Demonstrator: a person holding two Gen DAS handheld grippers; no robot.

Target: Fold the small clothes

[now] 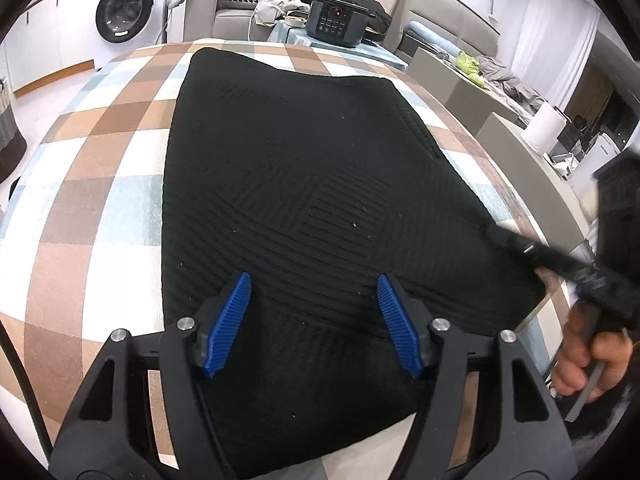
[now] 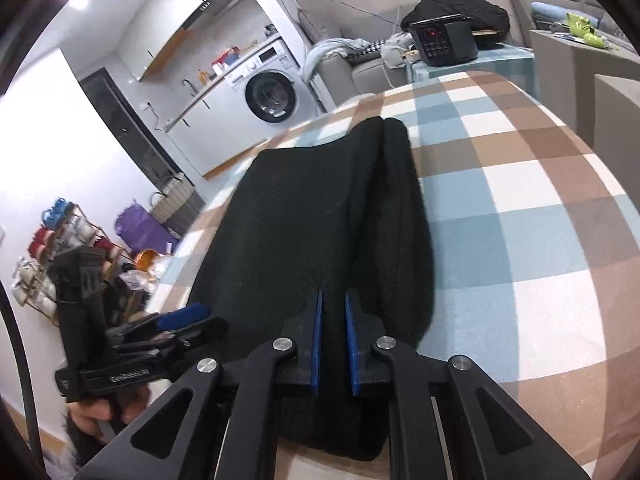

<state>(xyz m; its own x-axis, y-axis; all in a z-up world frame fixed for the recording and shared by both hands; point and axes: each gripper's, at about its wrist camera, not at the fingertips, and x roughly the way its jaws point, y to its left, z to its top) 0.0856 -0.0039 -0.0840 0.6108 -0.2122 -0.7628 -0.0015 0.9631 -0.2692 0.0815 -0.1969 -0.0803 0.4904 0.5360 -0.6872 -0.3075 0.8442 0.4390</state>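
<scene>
Checked cloth in brown, pale blue and white squares covers the tabletop (image 1: 100, 184), smooth and flat, curving away at its far edge. On it lies the black knit garment (image 1: 304, 184), a thick ribbed piece with raised lines running in angled blocks; it is folded into a broad, roughly rectangular shape with rounded corners. In the right wrist view its right-hand edge is doubled over into two soft rolled ridges, and flecks of pale lint dot the weave.

Beyond the tabletop stands a white front-loading washing machine (image 1: 128, 8) under a counter, a grey sofa (image 1: 224, 12) strewn with pale laundry, and a dark round electric cooker (image 1: 336, 24) with a button panel and a red light, sitting on a light blue cloth in front of a heap of black knitwear.

The left hand-held gripper (image 1: 314, 292) is released, its ribbed blue pads spread wide above the near part of the garment. The right hand-held gripper (image 2: 333, 312) is clenched on the garment's near right edge, blue pads nearly together with black fabric between them.
</scene>
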